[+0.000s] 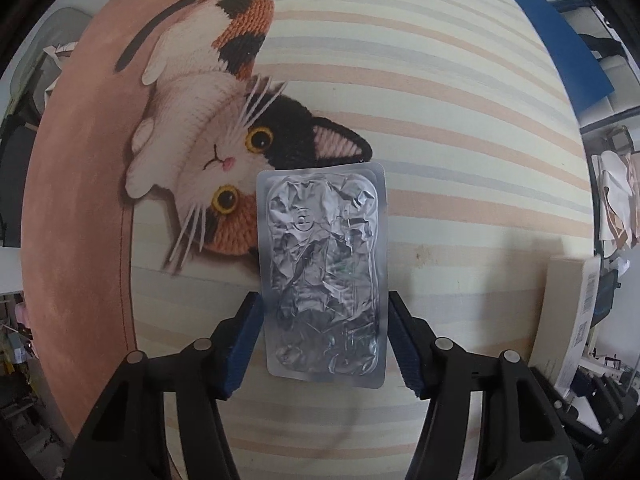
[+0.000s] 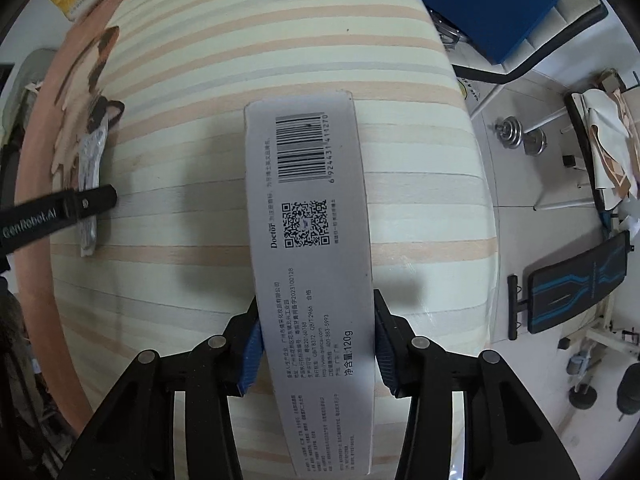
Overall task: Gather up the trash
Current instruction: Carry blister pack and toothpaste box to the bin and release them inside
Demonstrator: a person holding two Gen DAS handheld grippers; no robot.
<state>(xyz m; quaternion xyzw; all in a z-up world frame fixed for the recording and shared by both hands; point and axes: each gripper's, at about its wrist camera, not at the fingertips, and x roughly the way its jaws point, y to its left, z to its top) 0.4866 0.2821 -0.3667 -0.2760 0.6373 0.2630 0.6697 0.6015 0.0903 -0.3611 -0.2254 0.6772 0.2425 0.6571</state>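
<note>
L wrist: L gripper (image 1: 324, 340) points down over striped cloth (image 1: 460, 120), blue pads (image 1: 244, 344) straddling foil blister pack (image 1: 322, 272); pads at its long edges, grip not clear, jaws mid-wide. Pack lies flat, far end over cat print (image 1: 224, 148). Box (image 1: 568, 312) off to R.

R wrist: R gripper (image 2: 318, 350) clamped on white box (image 2: 310, 240), pads pressing both long sides, barcode end away. Blister pack (image 2: 90, 184) far L, under L gripper (image 2: 86, 202).
</note>
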